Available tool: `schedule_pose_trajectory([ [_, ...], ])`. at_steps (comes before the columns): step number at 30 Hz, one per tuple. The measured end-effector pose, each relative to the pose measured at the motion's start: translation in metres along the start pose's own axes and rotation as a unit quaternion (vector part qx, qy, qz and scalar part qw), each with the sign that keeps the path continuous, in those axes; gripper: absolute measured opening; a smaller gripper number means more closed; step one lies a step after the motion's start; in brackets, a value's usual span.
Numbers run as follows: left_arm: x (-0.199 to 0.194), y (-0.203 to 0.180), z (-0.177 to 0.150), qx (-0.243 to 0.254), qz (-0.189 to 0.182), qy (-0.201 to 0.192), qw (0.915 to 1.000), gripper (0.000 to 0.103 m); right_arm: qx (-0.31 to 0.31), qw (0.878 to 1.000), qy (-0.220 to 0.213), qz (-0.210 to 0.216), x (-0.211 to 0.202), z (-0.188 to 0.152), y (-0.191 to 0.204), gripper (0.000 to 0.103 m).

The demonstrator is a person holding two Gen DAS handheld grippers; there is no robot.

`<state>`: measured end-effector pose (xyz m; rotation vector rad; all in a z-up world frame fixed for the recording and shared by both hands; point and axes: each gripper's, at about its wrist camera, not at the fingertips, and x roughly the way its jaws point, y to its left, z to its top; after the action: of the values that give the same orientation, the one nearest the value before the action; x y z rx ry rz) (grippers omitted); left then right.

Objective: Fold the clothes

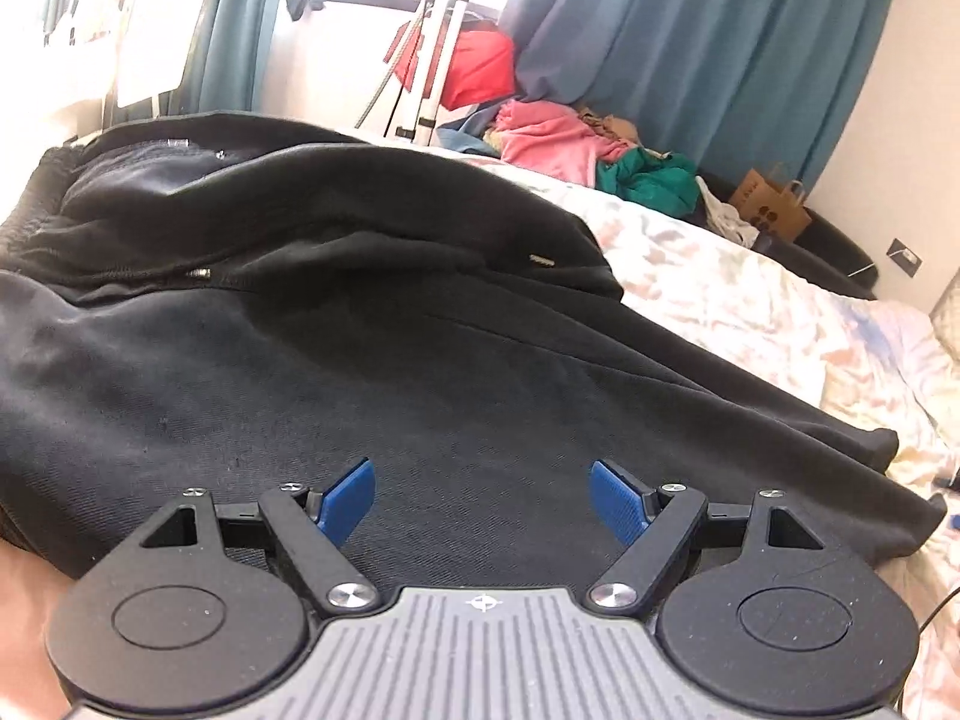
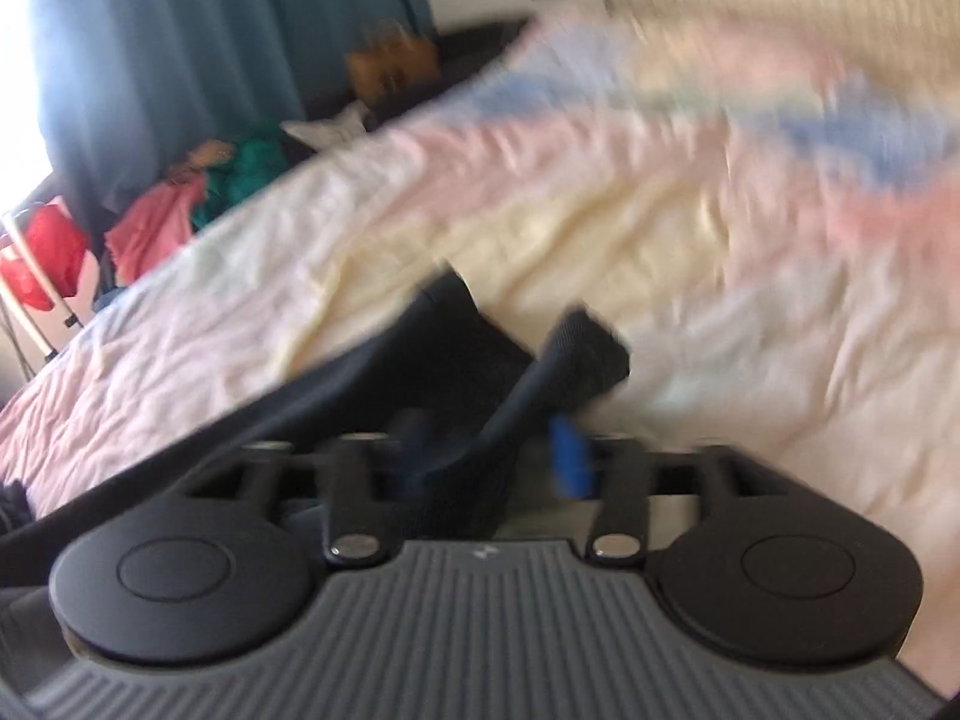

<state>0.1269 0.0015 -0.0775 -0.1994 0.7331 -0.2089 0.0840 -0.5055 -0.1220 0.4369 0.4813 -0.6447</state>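
A black zip hoodie (image 1: 360, 324) lies spread on the pastel bedsheet (image 1: 750, 312) and fills most of the left wrist view. My left gripper (image 1: 483, 498) hovers low over its near part, blue pads (image 1: 348, 501) wide apart with nothing between them. The right wrist view is motion-blurred. There my right gripper (image 2: 492, 456) is closed on a black sleeve (image 2: 480, 372) of the hoodie. The ribbed cuff (image 2: 585, 354) sticks out past the fingers above the sheet (image 2: 540, 228). One blue pad (image 2: 570, 462) shows and the other is hidden by the fabric.
A pile of pink and green clothes (image 1: 558, 138) sits at the bed's far edge, with a white tripod (image 1: 432, 78) and a red item behind it. A brown paper bag (image 1: 771, 204) stands by teal curtains (image 1: 720, 60). Open sheet lies to the hoodie's right.
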Motion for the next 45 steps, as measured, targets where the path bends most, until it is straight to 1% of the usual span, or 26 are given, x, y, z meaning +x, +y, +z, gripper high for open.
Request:
schedule_pose_trajectory([
  [1,-0.002,-0.001,0.0,0.002,-0.001,-0.002,1.0,0.081,-0.01,1.0,-0.02,0.01,-0.013,0.0,0.006,0.084],
  [2,-0.003,-0.002,0.0,0.004,-0.002,-0.005,1.0,0.081,-0.019,0.999,-0.032,0.022,-0.024,0.002,0.012,0.083],
  [5,-0.006,-0.004,0.001,0.013,-0.001,-0.01,0.9999,0.081,-0.046,0.995,-0.034,0.081,-0.052,0.0,0.039,0.083],
  [8,-0.009,-0.006,0.001,0.022,0.004,-0.014,0.9996,0.081,-0.082,0.986,-0.035,0.14,-0.08,-0.008,0.072,0.082],
  [12,-0.012,-0.011,-0.002,0.038,0.013,-0.02,0.999,0.081,-0.122,0.969,-0.017,0.213,-0.108,-0.042,0.115,0.082],
  [15,-0.013,-0.016,-0.005,0.055,0.022,-0.027,0.9979,0.081,-0.157,0.957,-0.006,0.246,-0.122,-0.076,0.142,0.082],
  [18,-0.011,-0.019,-0.008,0.07,0.025,-0.027,0.9969,0.081,-0.176,0.95,0.005,0.258,-0.126,-0.097,0.157,0.082],
  [21,-0.007,-0.021,-0.009,0.079,0.02,-0.024,0.9964,0.081,-0.195,0.945,0.007,0.261,-0.128,-0.105,0.169,0.082],
  [23,-0.005,-0.022,-0.01,0.085,0.019,-0.022,0.9959,0.081,-0.186,0.949,0.01,0.255,-0.127,-0.101,0.175,0.082],
  [27,0.003,-0.025,-0.013,0.107,0.027,-0.023,0.9936,0.081,-0.129,0.96,0.013,0.247,-0.118,-0.082,0.184,0.082],
  [29,0.008,-0.026,-0.015,0.122,0.035,-0.023,0.9916,0.081,-0.113,0.963,0.011,0.245,-0.113,-0.083,0.182,0.082],
  [34,0.031,-0.028,-0.009,0.136,0.058,-0.024,0.9887,0.082,-0.113,0.968,0.038,0.222,-0.098,-0.094,0.165,0.082],
  [37,0.055,-0.039,0.01,0.16,0.075,-0.026,0.9839,0.088,-0.085,0.973,0.034,0.213,-0.092,-0.088,0.151,0.082],
  [39,0.071,-0.049,0.025,0.174,0.089,-0.033,0.9801,0.09,-0.077,0.975,0.025,0.208,-0.085,-0.085,0.147,0.082],
  [41,0.087,-0.063,0.042,0.188,0.087,-0.05,0.977,0.098,-0.072,0.977,0.018,0.201,-0.079,-0.081,0.144,0.082],
  [42,0.097,-0.071,0.051,0.194,0.087,-0.059,0.9753,0.099,-0.069,0.978,0.016,0.198,-0.074,-0.08,0.143,0.082],
  [45,0.134,-0.106,0.076,0.236,0.091,-0.083,0.9638,0.101,-0.048,0.981,0.027,0.188,-0.059,-0.078,0.135,0.082],
])
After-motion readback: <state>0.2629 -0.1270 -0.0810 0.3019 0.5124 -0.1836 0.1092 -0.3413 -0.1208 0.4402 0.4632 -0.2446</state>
